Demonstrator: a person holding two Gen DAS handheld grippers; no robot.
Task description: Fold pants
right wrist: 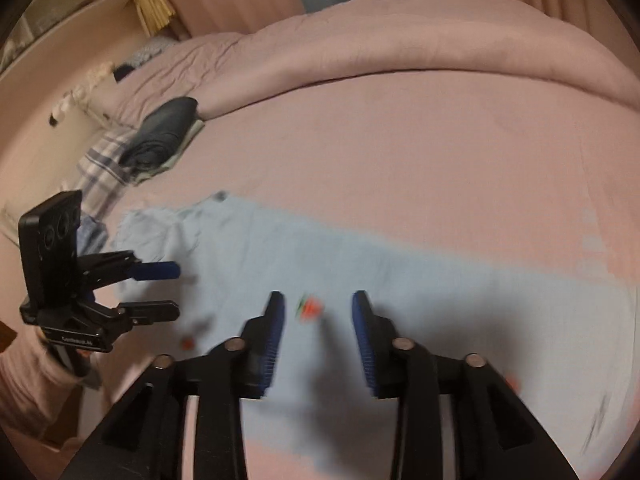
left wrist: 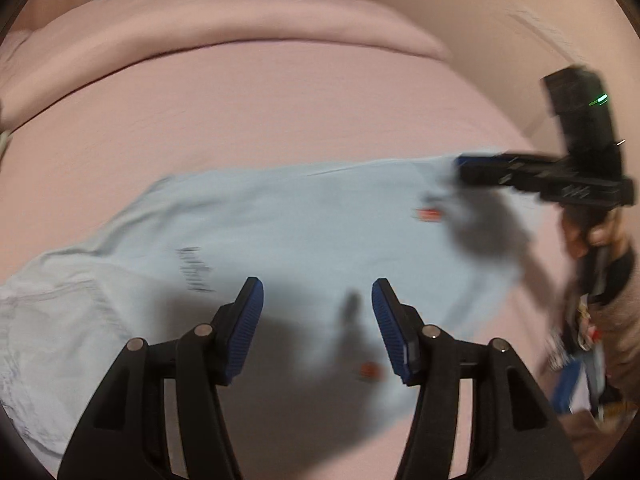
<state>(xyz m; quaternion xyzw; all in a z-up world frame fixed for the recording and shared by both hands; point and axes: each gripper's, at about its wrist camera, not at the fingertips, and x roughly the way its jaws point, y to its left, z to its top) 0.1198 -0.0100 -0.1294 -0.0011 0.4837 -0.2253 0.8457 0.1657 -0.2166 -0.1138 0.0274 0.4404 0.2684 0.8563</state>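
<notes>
Light blue pants point(left wrist: 280, 232) with small red marks lie spread across a pink bed; they also show in the right wrist view point(right wrist: 360, 272). My left gripper point(left wrist: 318, 320) is open and empty, hovering over the near part of the pants; it also shows at the left of the right wrist view point(right wrist: 178, 290). My right gripper point(right wrist: 318, 332) is open and empty above the pants' middle. In the left wrist view it point(left wrist: 460, 168) sits at the pants' far right end, seen side-on and blurred.
A rolled pink duvet point(right wrist: 400, 48) lies along the far side of the bed point(left wrist: 280, 100). A dark folded garment point(right wrist: 164, 132) and plaid cloth point(right wrist: 104, 164) sit at the bed's left edge. Shelves point(right wrist: 80, 12) stand beyond.
</notes>
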